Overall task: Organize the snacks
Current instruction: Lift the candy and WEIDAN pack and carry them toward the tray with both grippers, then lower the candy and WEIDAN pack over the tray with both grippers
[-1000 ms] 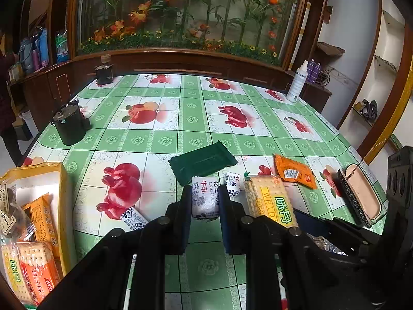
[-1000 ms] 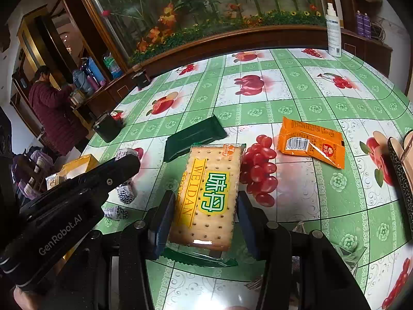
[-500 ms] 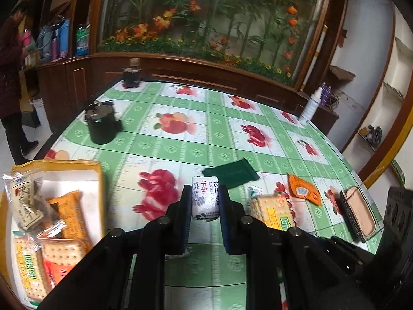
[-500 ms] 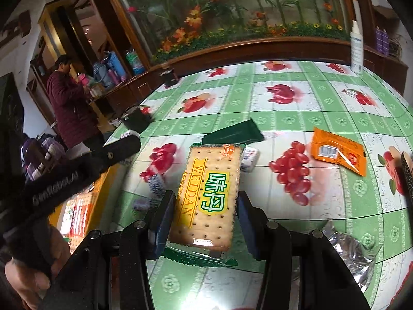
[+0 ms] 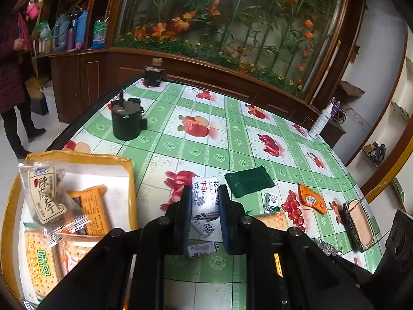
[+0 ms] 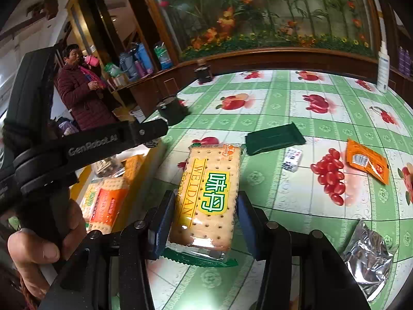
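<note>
The green-and-white fruit-print tablecloth (image 5: 196, 152) fills both views. At its left edge, the yellow-rimmed cardboard box (image 5: 85, 156) of snacks is cut off by the frame. The right gripper (image 6: 205, 215) clamps a clear-wrapped cracker pack (image 6: 209, 193), its near end hidden. The left gripper (image 5: 205, 204) pinches a small white milk-candy packet (image 5: 205, 197), print only partly legible.

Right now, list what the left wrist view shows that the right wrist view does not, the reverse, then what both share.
Only the left wrist view: the left gripper shut on the milk candy, and two loose candies on the table beneath it.

Only the right wrist view: the right gripper shut on the Weidan cracker pack.

Both: the yellow tray, dark green packet, orange sachet and foil wrapper.
</note>
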